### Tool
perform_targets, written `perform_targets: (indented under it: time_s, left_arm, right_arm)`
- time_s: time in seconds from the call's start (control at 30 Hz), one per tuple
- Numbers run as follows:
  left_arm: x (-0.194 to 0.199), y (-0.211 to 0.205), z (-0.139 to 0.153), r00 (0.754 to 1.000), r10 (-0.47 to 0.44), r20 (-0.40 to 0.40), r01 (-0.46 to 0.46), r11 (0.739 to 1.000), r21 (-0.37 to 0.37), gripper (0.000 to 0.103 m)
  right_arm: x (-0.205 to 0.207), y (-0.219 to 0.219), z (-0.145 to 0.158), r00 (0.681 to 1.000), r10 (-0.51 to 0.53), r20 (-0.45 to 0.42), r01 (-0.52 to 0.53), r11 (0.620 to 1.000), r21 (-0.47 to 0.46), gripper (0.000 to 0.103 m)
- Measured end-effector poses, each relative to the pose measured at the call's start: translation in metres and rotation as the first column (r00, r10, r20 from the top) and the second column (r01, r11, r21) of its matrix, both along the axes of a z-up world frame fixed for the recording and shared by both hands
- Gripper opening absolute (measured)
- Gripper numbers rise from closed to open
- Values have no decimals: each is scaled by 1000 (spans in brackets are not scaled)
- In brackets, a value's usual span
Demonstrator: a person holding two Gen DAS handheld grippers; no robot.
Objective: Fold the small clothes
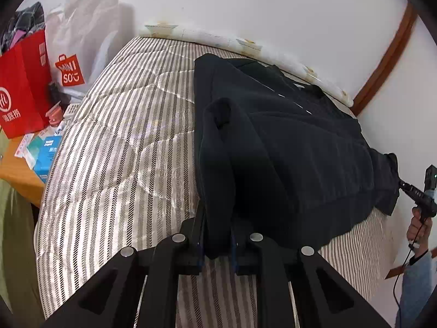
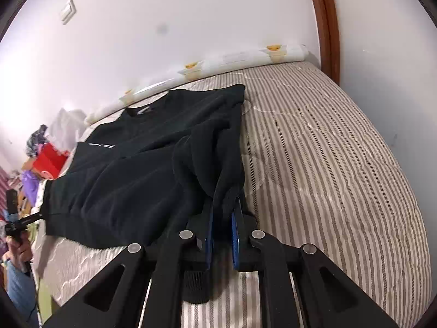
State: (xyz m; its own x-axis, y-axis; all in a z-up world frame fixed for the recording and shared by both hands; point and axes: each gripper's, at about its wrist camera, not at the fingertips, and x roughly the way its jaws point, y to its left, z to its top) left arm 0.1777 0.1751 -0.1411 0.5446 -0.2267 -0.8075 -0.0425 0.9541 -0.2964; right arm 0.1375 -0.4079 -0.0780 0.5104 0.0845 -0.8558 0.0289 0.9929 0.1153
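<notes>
A black sweater [image 1: 286, 142] lies on the striped mattress [image 1: 123, 136], its collar toward the wall. My left gripper [image 1: 217, 227] is shut on the sweater's left sleeve, and the fabric rises in a fold from between the fingers. My right gripper [image 2: 223, 210] is shut on the right sleeve of the sweater [image 2: 142, 164]; blue pads [image 2: 209, 229] press on the cloth and the cuff [image 2: 195, 287] hangs below. Each view shows the other gripper at the sweater's far hem corner: the right gripper [image 1: 407, 188] and the left gripper [image 2: 35, 216].
A red paper bag [image 1: 24, 87] and a white shopping bag [image 1: 82, 41] stand left of the mattress, with small boxes [image 1: 46, 153] on a wooden table. A rolled white mat [image 2: 232, 60] lies along the wall. A brown door frame [image 2: 325, 22] stands at the right.
</notes>
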Motion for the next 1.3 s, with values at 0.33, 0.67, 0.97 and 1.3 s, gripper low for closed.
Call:
perform_targets:
  time_s: [0.33, 0.67, 0.97, 1.3]
  left_arm:
    - [-1, -3, 1, 1000, 16, -16, -15, 998, 62, 29]
    - [-48, -9, -3, 997, -73, -2, 73, 996, 51, 33]
    - [-52, -34, -6, 992, -128, 20, 129, 990, -51, 39]
    - [-32, -39, -4, 990, -139, 38, 144, 973, -183, 20]
  right_arm:
    - [26, 1, -11, 990, -142, 4, 142, 988, -67, 21]
    - [-46, 14, 21, 1000, -19, -8, 17, 986, -163, 45]
    - [-47, 30, -12, 999, 24, -38, -27, 997, -70, 50]
    - [-42, 44, -18, 999, 32, -23, -33, 998, -46, 16]
